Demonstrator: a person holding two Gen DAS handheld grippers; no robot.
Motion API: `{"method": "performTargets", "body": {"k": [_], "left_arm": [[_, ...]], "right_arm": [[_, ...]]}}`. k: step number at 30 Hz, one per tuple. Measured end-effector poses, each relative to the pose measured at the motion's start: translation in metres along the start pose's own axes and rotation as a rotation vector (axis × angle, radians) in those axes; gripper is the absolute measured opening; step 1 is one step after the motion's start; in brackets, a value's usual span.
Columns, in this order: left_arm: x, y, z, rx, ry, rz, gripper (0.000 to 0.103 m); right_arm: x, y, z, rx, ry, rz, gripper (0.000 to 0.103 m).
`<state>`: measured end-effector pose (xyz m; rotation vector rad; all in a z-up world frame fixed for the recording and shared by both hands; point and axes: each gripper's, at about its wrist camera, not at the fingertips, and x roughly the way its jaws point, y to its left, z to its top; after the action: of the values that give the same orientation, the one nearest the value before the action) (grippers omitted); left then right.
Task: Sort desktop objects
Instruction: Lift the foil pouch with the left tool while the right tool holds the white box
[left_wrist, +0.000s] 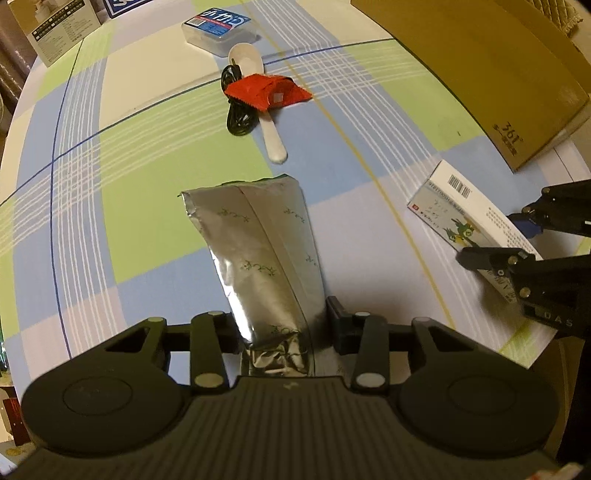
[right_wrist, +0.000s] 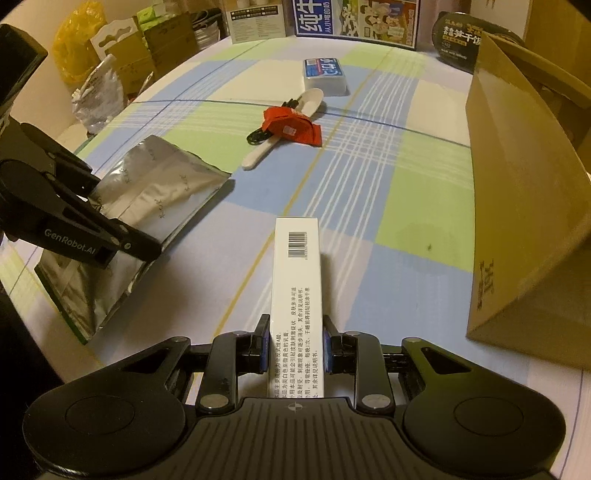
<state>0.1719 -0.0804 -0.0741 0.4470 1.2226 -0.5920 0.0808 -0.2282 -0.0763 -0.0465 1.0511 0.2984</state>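
Note:
A silver foil pouch (left_wrist: 266, 251) lies on the checked tablecloth (left_wrist: 140, 155), and my left gripper (left_wrist: 284, 325) is shut on its crumpled near end. From the right wrist view the same pouch (right_wrist: 159, 192) shows with the left gripper (right_wrist: 118, 214) astride it. My right gripper (right_wrist: 295, 332) is shut on a long white carton (right_wrist: 295, 280) with a barcode, its pads pressing both long sides. In the left wrist view that carton (left_wrist: 454, 206) sits at the right in the right gripper (left_wrist: 506, 236).
Farther off lie a white spoon (left_wrist: 271, 136), a red packet (left_wrist: 266, 90) on top of it, a coiled black cable (left_wrist: 236, 118) and a clear box with a blue label (left_wrist: 218, 27). A brown cardboard box (right_wrist: 524, 221) stands at the right. Cartons line the far edge.

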Motion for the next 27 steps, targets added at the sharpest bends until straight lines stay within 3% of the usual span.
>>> {"method": "performTargets", "body": {"k": [14,27], "left_arm": [[0.006,-0.001,0.006,0.003,0.03,0.012,0.05],[0.001,-0.008,0.004,0.061,0.018,0.027,0.039]], "right_arm": [[-0.002,0.006,0.001,-0.024,-0.016,-0.019,0.023],[0.003,0.01,0.001,-0.052,-0.011,-0.026,0.023]]}}
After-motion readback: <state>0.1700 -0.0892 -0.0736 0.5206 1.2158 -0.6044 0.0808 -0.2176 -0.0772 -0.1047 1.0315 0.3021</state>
